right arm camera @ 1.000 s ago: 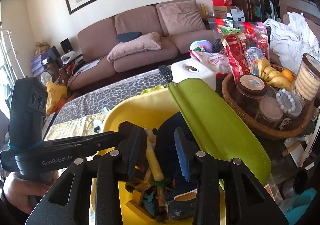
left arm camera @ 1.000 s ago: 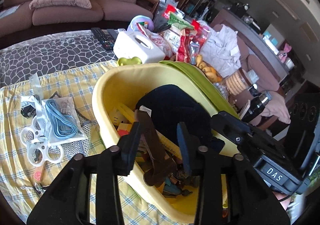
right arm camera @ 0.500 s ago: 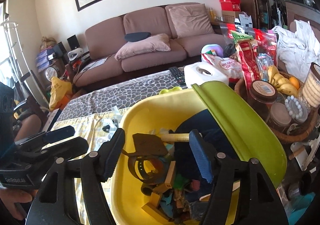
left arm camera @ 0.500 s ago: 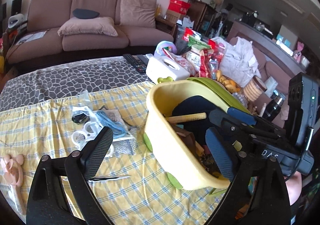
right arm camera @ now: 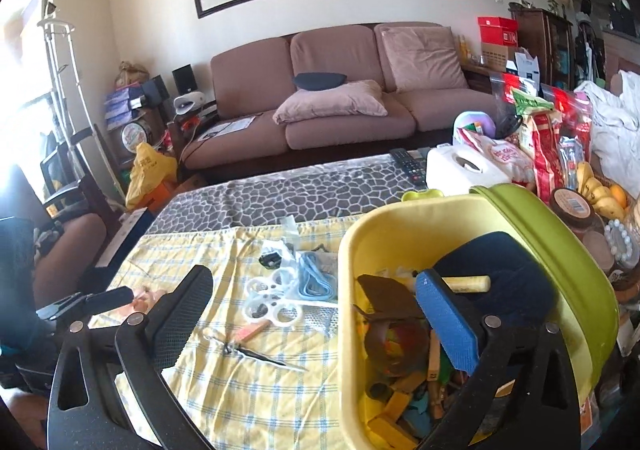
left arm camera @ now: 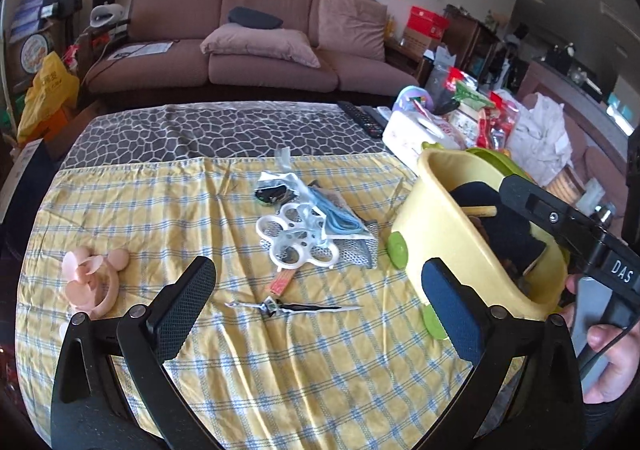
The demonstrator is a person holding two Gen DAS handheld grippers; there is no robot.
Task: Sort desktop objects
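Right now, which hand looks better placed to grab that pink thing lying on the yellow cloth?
Left, probably. The left gripper is open over the checked cloth, with the pink fan just beside its left finger. The right gripper is open too, but it sits by the yellow bin, farther away.

"DAS" stands in white on the right gripper [left arm camera: 520, 194] (black body).

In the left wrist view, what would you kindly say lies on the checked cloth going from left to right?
Pink mouse-eared handheld fan → thin dark pointed tool → white plastic ring holder → yellow plastic bin.
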